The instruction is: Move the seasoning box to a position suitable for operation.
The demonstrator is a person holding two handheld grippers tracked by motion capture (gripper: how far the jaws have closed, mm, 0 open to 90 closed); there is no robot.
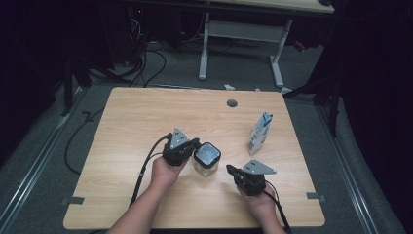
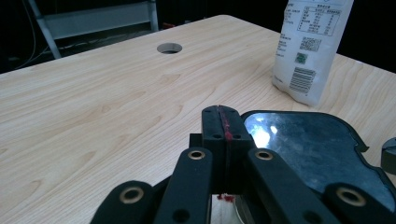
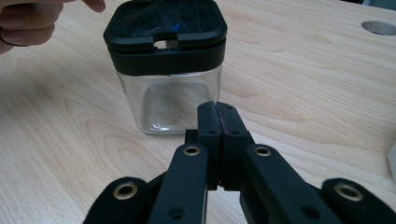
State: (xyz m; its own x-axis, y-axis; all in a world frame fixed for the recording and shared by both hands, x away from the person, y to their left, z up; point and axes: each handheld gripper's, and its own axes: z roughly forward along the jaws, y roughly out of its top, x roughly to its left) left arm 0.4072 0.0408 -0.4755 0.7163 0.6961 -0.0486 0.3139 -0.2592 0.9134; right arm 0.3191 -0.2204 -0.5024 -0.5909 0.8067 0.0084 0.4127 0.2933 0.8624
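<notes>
1. Right now both grippers flank a clear square jar with a black lid, which stands near the middle of the table, toward its near edge.
2. Seen from the high view, the left gripper sits just left of the jar, touching or nearly touching the lid; its jaws are pressed together with nothing between them.
3. Meanwhile the right gripper waits near and to the right of the jar, apart from it, its jaws likewise closed on nothing.
4. Further right, a white and blue carton stands well apart from the jar.
5. Judging by this, the step in hand is the approach to the jar, probably to open it.
6. Next, 1 gripper would need to spread its jaws to clamp the glass body while the other takes the lid.
</notes>
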